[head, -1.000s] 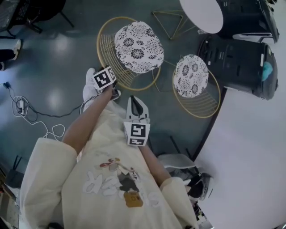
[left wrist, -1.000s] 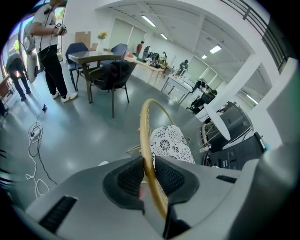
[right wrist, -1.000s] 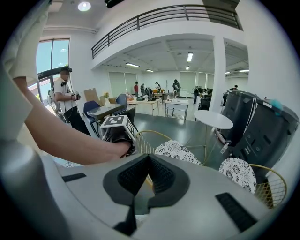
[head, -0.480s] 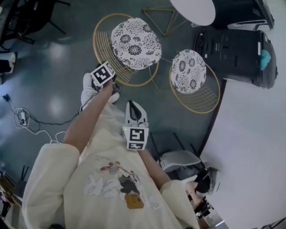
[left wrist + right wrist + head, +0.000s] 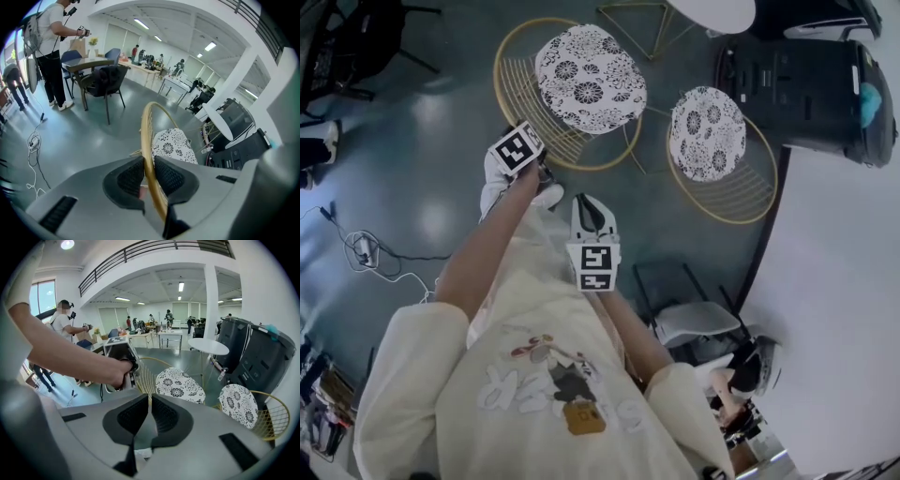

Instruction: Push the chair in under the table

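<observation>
Left gripper (image 5: pixel 149 163) is clamped on the chair (image 5: pixel 589 77): both pads (image 5: pixel 131 177) press the gold back rim (image 5: pixel 146 129), nothing else between them. Right gripper (image 5: pixel 149 401) is empty, jaws only a thin gap apart.

Chair vs tool:
- chair stands on the floor (image 5: pixel 422 141), directly ahead of the left gripper, between the person and the table (image 5: pixel 712 11)
- grip point is on the near side of the rim; the cushion (image 5: pixel 173 146) sits just beyond the jaws
- seat is short of the table, not under it
- second chair (image 5: pixel 705 133) stands just beside it, to the right

Orientation:
- chair is upright, back toward the person, seat facing the table
- rim runs near vertical through the pads, then arcs up and over the cushion

Arms:
- left arm (image 5: pixel 483 258) is stretched forward, forearm bare, hand wrapped on the handle, gripper angled steeply down
- right arm (image 5: pixel 628 333) is bent and kept near the body; its gripper points forward and down, behind and right of the left one, clear of the chair
</observation>
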A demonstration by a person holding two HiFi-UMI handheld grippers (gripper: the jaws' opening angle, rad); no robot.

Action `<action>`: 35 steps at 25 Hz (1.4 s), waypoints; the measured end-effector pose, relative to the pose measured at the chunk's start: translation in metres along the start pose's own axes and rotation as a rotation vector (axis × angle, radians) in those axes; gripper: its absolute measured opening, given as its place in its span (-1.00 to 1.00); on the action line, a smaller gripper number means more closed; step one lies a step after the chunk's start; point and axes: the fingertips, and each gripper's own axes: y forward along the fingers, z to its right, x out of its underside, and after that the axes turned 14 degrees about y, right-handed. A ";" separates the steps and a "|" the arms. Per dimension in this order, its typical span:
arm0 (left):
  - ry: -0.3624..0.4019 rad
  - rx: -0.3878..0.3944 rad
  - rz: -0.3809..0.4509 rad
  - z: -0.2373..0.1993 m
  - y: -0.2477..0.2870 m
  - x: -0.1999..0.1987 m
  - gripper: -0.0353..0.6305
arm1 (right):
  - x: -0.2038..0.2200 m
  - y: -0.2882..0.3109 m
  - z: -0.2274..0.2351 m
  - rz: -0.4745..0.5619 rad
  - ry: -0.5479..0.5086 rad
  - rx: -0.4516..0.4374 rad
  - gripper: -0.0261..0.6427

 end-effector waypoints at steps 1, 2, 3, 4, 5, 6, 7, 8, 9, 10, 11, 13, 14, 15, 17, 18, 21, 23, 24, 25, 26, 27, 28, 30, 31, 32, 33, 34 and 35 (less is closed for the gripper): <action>0.005 0.009 -0.004 0.001 0.000 0.000 -0.67 | 0.004 0.008 0.004 -0.008 -0.012 0.002 -0.89; 0.011 0.018 -0.008 0.002 0.000 0.000 -0.67 | 0.007 0.016 0.007 -0.013 -0.025 0.006 -0.89; 0.016 0.024 -0.012 0.003 0.001 -0.001 -0.67 | 0.009 0.024 0.010 -0.018 -0.036 0.012 -0.89; 0.020 0.029 -0.014 0.003 0.001 -0.002 -0.67 | 0.012 0.031 0.012 -0.025 -0.043 0.018 -0.89; 0.024 0.033 -0.016 0.004 0.002 -0.003 -0.67 | 0.014 0.039 0.015 -0.033 -0.049 0.025 -0.89; 0.027 0.036 -0.017 0.004 0.002 -0.003 -0.67 | 0.017 0.046 0.017 -0.039 -0.056 0.032 -0.89; 0.030 0.038 -0.019 0.004 0.003 -0.003 -0.67 | 0.021 0.052 0.019 -0.045 -0.064 0.039 -0.88; 0.033 0.041 -0.022 0.004 0.004 -0.002 -0.67 | 0.026 0.058 0.021 -0.051 -0.074 0.042 -0.85; 0.036 0.044 -0.024 0.004 0.005 -0.002 -0.67 | 0.031 0.064 0.022 -0.059 -0.084 0.043 -0.77; 0.040 0.047 -0.025 0.003 0.006 -0.001 -0.67 | 0.036 0.071 0.024 -0.067 -0.096 0.043 -0.71; 0.042 0.051 -0.026 0.003 0.006 -0.001 -0.67 | 0.040 0.077 0.026 -0.073 -0.115 0.044 -0.68; 0.047 0.061 -0.031 0.003 0.007 -0.001 -0.66 | 0.046 0.090 0.030 -0.082 -0.190 0.051 -0.64; 0.050 0.067 -0.034 0.003 0.007 -0.001 -0.66 | 0.047 0.096 0.032 -0.086 -0.250 0.057 -0.63; 0.052 0.073 -0.037 0.003 0.007 -0.001 -0.66 | 0.050 0.103 0.034 -0.092 -0.322 0.061 -0.62; 0.056 0.082 -0.041 0.003 0.008 0.000 -0.66 | 0.058 0.118 0.038 -0.115 -0.483 0.060 -0.62; 0.057 0.086 -0.043 0.003 0.008 0.000 -0.66 | 0.065 0.125 0.040 -0.135 -0.561 0.054 -0.62; 0.061 0.097 -0.051 0.004 0.008 -0.001 -0.66 | 0.081 0.144 0.051 -0.191 -0.709 0.056 -0.62; 0.067 0.110 -0.059 0.005 0.008 -0.001 -0.65 | 0.081 0.150 0.057 -0.200 -0.754 0.070 -0.66; 0.073 0.118 -0.060 0.006 0.008 -0.001 -0.65 | 0.080 0.152 0.059 -0.200 -0.783 0.072 -0.70; 0.078 0.126 -0.060 0.006 0.009 -0.002 -0.65 | 0.079 0.153 0.058 -0.196 -0.821 0.075 -0.72; 0.082 0.131 -0.061 0.006 0.009 -0.003 -0.65 | 0.079 0.153 0.057 -0.191 -0.858 0.083 -0.73; 0.086 0.133 -0.061 0.006 0.008 -0.002 -0.65 | 0.080 0.152 0.056 -0.189 -0.884 0.091 -0.74; 0.090 0.134 -0.061 0.005 0.008 -0.001 -0.64 | 0.081 0.152 0.055 -0.194 -0.899 0.098 -0.74; 0.096 0.136 -0.058 0.004 0.008 -0.001 -0.64 | 0.082 0.152 0.054 -0.216 -0.926 0.105 -0.74; 0.097 0.138 -0.055 0.005 0.008 -0.003 -0.64 | 0.080 0.154 0.054 -0.225 -0.940 0.107 -0.74; 0.095 0.139 -0.052 0.005 0.010 -0.005 -0.64 | 0.079 0.155 0.054 -0.229 -0.952 0.110 -0.74; 0.092 0.137 -0.051 0.006 0.011 -0.007 -0.64 | 0.076 0.157 0.055 -0.230 -0.959 0.112 -0.74; 0.088 0.133 -0.050 0.007 0.013 -0.010 -0.64 | 0.074 0.159 0.056 -0.229 -0.961 0.115 -0.74; 0.086 0.132 -0.048 0.008 0.015 -0.012 -0.64 | 0.071 0.161 0.057 -0.227 -0.957 0.119 -0.74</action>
